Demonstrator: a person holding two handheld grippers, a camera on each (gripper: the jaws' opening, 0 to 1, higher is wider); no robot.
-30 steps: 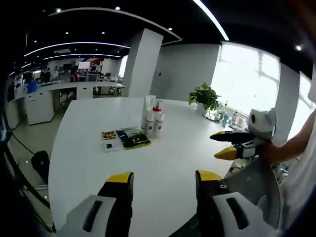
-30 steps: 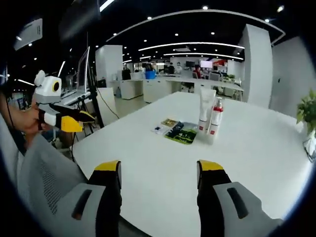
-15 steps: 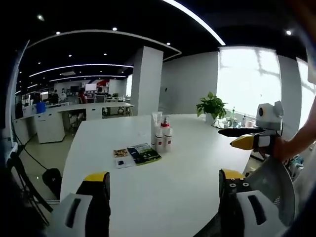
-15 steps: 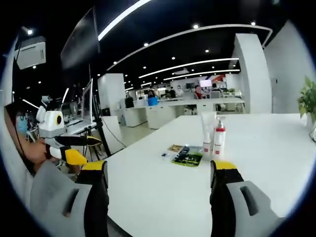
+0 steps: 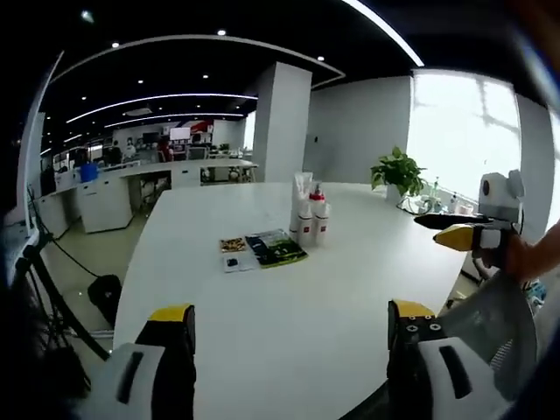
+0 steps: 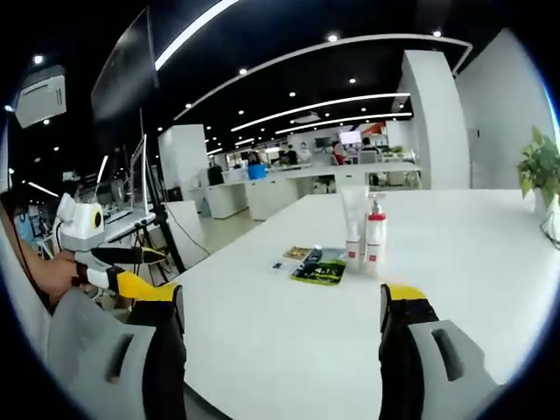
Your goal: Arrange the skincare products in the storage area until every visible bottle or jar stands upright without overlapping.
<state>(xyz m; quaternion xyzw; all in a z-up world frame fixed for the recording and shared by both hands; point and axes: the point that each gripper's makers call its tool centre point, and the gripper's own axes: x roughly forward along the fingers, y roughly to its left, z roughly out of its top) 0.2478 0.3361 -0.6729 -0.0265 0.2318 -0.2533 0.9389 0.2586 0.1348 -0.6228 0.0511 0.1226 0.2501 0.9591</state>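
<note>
On the white table (image 5: 262, 306) a white tube (image 5: 302, 217) and a red-capped pump bottle (image 5: 320, 219) stand upright side by side, touching or nearly so. They are seen again as the tube (image 6: 353, 224) and pump bottle (image 6: 374, 232) in the right gripper view. A green sachet (image 5: 276, 248) and small packets (image 5: 233, 246) lie flat beside them. My left gripper (image 5: 291, 322) is open and holds nothing, well short of the products. My right gripper (image 6: 282, 304) is also open with nothing in it, at the table's near edge.
A person's hand holds the right gripper (image 5: 471, 234) off the table's right side, above a grey mesh chair (image 5: 499, 324). The left gripper (image 6: 122, 269) hangs left of the table. A potted plant (image 5: 398, 171) stands at the far corner. Desks and a pillar (image 5: 282, 122) lie beyond.
Both grippers' jaws stand wider apart than a second ago. Both views have shifted a little with the hands. The bottles and packets have not moved.
</note>
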